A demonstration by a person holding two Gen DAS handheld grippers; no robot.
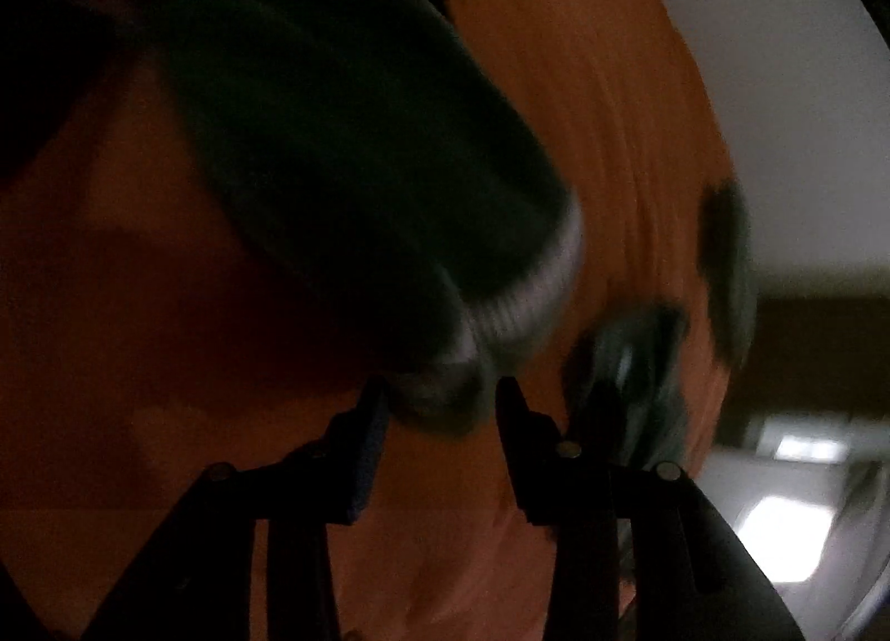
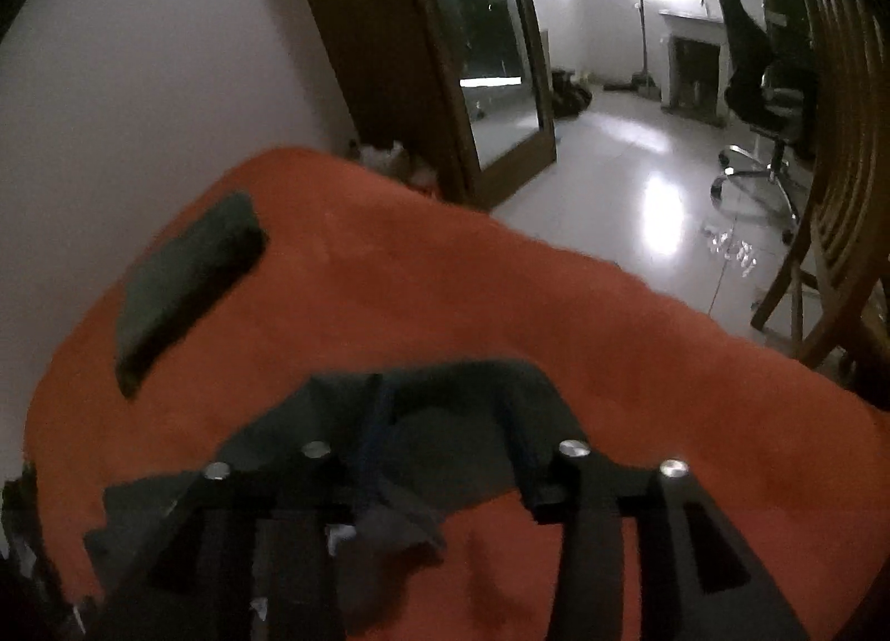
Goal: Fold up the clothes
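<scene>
Right gripper open over dark garment

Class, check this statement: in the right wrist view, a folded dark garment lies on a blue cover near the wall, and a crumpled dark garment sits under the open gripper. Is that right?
Not quite. The cover is orange, not blue, as the right wrist view shows. The rest holds: the folded dark garment lies on it near the wall, and the crumpled dark garment sits under the open right gripper.
</scene>
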